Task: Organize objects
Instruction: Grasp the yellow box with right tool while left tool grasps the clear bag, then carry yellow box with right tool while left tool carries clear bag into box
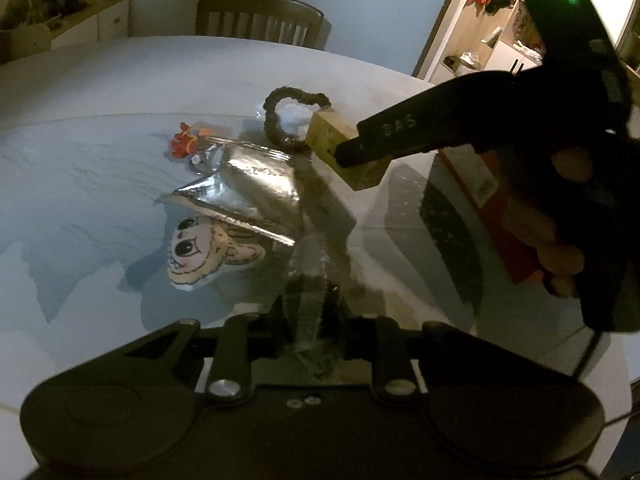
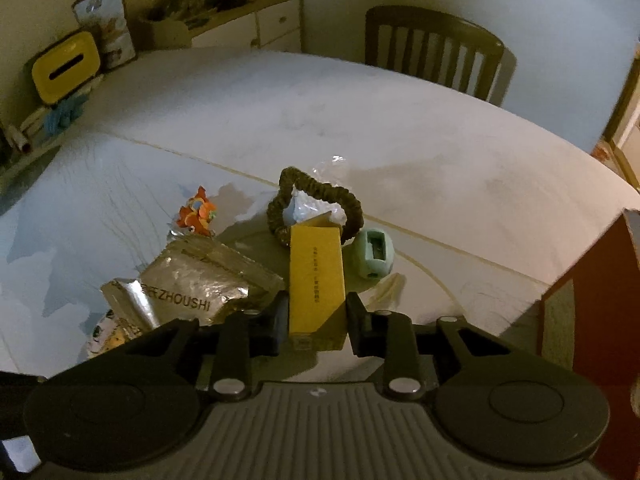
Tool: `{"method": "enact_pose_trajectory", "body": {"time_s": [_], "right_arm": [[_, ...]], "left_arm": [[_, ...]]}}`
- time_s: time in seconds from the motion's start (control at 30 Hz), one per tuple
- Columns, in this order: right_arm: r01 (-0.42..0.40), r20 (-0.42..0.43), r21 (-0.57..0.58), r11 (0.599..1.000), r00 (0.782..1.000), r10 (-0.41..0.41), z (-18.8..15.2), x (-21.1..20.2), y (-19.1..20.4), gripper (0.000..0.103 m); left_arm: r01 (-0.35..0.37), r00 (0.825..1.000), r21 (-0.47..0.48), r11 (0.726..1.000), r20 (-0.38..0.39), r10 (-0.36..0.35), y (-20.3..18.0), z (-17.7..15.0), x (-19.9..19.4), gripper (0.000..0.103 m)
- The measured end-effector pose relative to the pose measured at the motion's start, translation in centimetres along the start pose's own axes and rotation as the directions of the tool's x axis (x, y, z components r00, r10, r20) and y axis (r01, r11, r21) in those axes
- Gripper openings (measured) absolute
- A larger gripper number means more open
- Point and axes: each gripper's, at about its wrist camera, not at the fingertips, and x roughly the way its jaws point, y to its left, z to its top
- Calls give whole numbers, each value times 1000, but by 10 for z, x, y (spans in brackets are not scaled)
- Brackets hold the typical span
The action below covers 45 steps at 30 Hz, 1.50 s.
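Note:
My right gripper (image 2: 316, 326) is shut on a yellow box (image 2: 317, 280) and holds it above the table; the box also shows in the left wrist view (image 1: 348, 148), clamped by the right gripper's fingers (image 1: 360, 152). My left gripper (image 1: 312, 320) is shut on a clear plastic wrapper (image 1: 308, 280). On the table lie a silver foil pouch (image 2: 192, 284), a red toy figure (image 2: 197, 213), a dark scrunchie (image 2: 320, 204), a mint green sharpener (image 2: 374, 256) and a cartoon-face sticker (image 1: 208, 254).
A red cardboard box (image 2: 592, 288) stands at the table's right edge. A wooden chair (image 2: 436, 48) is behind the table. A yellow tissue box (image 2: 66, 68) and a cluttered sideboard (image 2: 224, 12) are at the far left.

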Motion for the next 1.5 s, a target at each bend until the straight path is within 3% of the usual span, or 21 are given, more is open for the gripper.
{"method": "enact_pose_trajectory", "body": {"time_s": [0.47, 0.87, 1.2, 1.5], "right_arm": [[-13, 80, 126, 992, 997, 3, -11, -85, -15, 29], [16, 196, 212, 977, 979, -58, -31, -174, -58, 29], [64, 236, 308, 949, 961, -142, -66, -222, -121, 29], [144, 207, 364, 920, 951, -230, -97, -234, -190, 29]], "left_arm": [[60, 994, 9, 998, 85, -61, -32, 38, -48, 21], [128, 980, 121, 984, 137, -144, -107, 79, -74, 21], [180, 976, 164, 970, 95, -198, -177, 98, -50, 21], [178, 981, 209, 962, 33, -189, -234, 108, -3, 21]]}}
